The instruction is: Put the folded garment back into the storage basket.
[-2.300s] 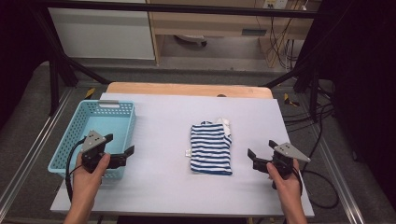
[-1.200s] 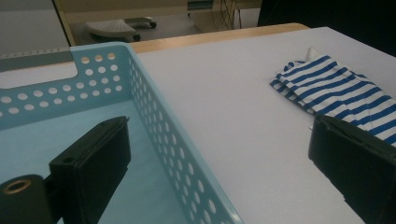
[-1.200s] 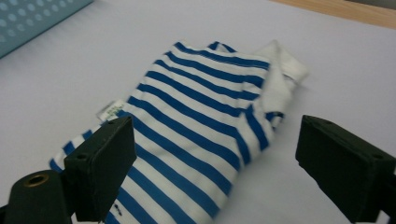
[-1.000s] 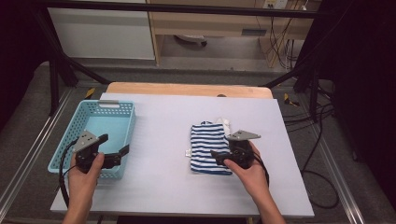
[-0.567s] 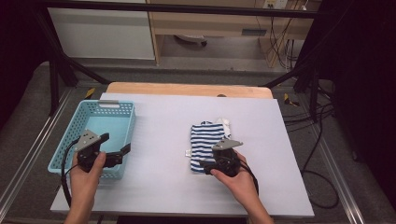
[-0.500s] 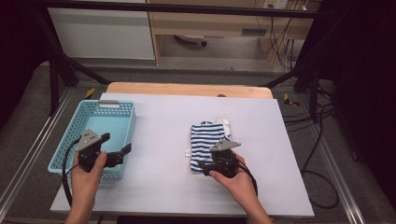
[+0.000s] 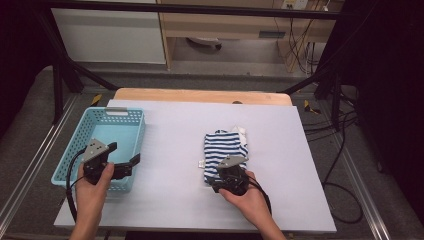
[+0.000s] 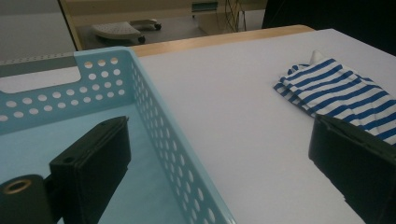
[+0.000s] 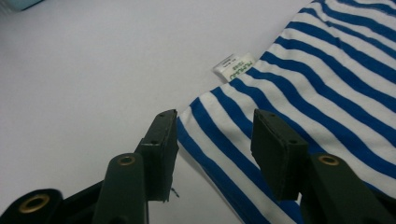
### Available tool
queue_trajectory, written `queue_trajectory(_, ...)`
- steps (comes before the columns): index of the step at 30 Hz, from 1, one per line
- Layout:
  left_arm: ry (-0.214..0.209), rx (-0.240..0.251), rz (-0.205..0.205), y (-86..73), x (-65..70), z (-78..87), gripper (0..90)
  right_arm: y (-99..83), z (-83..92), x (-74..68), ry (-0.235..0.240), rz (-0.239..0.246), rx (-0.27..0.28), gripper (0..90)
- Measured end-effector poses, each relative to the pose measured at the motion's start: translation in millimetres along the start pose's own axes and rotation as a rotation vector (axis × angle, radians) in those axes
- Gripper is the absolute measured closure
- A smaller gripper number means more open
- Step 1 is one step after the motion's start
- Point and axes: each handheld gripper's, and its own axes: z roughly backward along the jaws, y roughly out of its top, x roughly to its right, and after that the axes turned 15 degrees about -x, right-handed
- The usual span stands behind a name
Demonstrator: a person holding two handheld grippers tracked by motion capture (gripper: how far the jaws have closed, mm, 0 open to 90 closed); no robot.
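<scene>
A folded blue-and-white striped cloth garment (image 7: pixel 224 154) lies flat on the white bench (image 7: pixel 170 150), right of the middle of the high view, with a small white label (image 9: pixel 233 66) sticking out at its left edge. The right gripper (image 7: pixel 220 186) sits at the garment's lower edge, low and centre-right in that view, held in the person's right hand (image 7: pixel 247 197). In the right gripper view its two black jaws rise from the bottom of the frame and stand partly apart, astride the near corner of the striped cloth: one jaw is over the bare bench just beside the cloth's edge, the other over the stripes. They have just been closing, with the corner between them, and the pads do not yet press on it.

The left gripper (image 7: pixel 127 162) is at the lower left of the high view, in the left hand (image 7: pixel 92 185), at the near right rim of a light blue perforated plastic basket (image 7: pixel 135 132). In the left gripper view its jaws stand wide apart and hold nothing; one is over the basket's floor, the other over the bench, with the basket wall between them. The garment lies at the upper right of that frame, well apart from the basket.
</scene>
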Motion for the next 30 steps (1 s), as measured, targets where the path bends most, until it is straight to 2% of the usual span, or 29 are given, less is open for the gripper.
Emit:
queue_trajectory(7,0.005,-0.003,-0.006,-0.6,0.8,-0.4,5.5,0.4,-8.6,-9.0,0.001,0.043,-0.031,55.5)
queue_trajectory(11,0.007,-0.004,-0.007,-0.7,0.8,-1.2,5.5,2.7,-17.0,-12.0,-0.008,0.041,-0.051,53.9)
queue_trajectory(14,0.006,-0.004,-0.006,-0.6,0.9,-1.7,5.5,4.6,-23.4,-15.2,-0.028,0.053,-0.064,52.3)
queue_trajectory(15,0.005,-0.005,-0.007,-0.6,1.3,-1.8,5.5,5.3,-29.4,-18.9,-0.080,0.078,-0.080,51.6)
queue_trajectory(17,0.006,-0.003,-0.006,-0.6,1.8,-1.8,5.5,5.6,-30.7,-20.3,-0.103,0.090,-0.076,52.5)
queue_trajectory(20,0.005,-0.006,-0.006,-0.7,1.9,-2.4,5.5,5.4,-30.5,-17.4,-0.117,0.086,-0.068,63.6)
queue_trajectory(23,0.007,-0.005,-0.012,-0.3,2.8,-2.4,5.5,5.6,-29.9,-13.0,-0.128,0.087,-0.069,78.7)
queue_trajectory(24,0.007,-0.005,-0.012,-0.1,3.0,-2.0,5.5,5.9,-29.6,-12.2,-0.117,0.076,-0.068,81.8)
queue_trajectory(30,0.015,0.003,-0.017,0.7,3.2,0.5,5.5,5.4,-27.5,-15.0,-0.061,0.064,-0.054,84.6)
